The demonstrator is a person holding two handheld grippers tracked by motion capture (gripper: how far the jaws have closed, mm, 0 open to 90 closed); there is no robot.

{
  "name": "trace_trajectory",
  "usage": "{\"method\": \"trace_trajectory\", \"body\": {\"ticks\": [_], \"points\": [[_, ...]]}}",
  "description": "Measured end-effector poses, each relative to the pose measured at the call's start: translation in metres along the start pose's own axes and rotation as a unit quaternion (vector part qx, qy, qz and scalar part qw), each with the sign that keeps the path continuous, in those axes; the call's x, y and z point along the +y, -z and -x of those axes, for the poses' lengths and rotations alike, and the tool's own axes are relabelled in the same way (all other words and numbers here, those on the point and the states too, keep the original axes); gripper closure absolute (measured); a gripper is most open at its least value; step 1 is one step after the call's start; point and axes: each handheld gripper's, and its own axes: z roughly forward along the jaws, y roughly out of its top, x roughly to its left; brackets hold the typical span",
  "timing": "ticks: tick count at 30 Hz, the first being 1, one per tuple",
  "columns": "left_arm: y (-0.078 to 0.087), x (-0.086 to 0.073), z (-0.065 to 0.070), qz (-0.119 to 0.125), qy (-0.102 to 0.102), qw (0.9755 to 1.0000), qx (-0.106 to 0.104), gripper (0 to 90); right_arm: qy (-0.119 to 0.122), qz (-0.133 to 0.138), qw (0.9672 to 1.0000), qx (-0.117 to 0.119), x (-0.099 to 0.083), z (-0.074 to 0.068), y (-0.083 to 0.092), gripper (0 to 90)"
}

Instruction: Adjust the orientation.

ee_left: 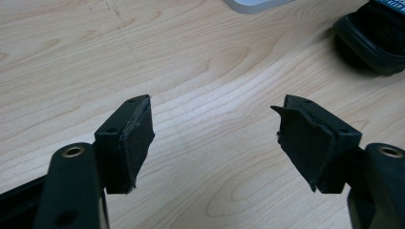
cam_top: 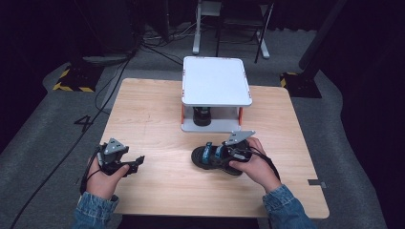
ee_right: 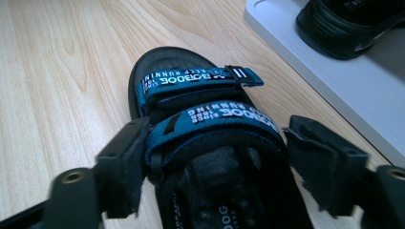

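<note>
A black sandal with blue straps (cam_top: 210, 157) (ee_right: 200, 86) lies on the wooden table (cam_top: 153, 114) in front of a white two-level shelf (cam_top: 217, 81). My right gripper (cam_top: 223, 155) (ee_right: 215, 157) straddles its rear strap. The left pad rests against the strap, the right pad stands a little off it, so the jaws are open around the sandal. A second black sandal (cam_top: 201, 116) (ee_right: 348, 24) sits on the shelf's lower board (ee_right: 334, 81). My left gripper (cam_top: 137, 162) (ee_left: 215, 138) hovers open over bare wood at the left. Its view has the strapped sandal's toe (ee_left: 372, 38) at the top right.
The shelf stands at the table's far middle, its top board bare. Cables, a chair base and stand legs lie on the grey floor beyond the table. Bare wood stretches between the two grippers and along the left side.
</note>
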Motion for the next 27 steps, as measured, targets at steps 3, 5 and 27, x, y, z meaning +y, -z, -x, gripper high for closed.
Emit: {"method": "trace_trajectory", "body": {"ticks": [3, 5, 27], "points": [[-0.001, 0.0, 0.0, 0.001, 0.003, 1.0, 0.0, 28.1, 0.004, -0.008, 0.9999, -0.009, 0.002, 0.0, 0.003, 45.5], [-0.001, 0.0, 0.0, 0.0, 0.002, 1.0, 0.0, 28.0, 0.008, -0.017, 0.9997, -0.016, 0.003, 0.001, 0.004, 57.3], [-0.002, -0.002, -0.001, -0.002, 0.002, 1.0, 0.004, 27.8, -0.146, 0.084, 0.9631, -0.21, 0.004, 0.052, 0.027, 66.3]]}}
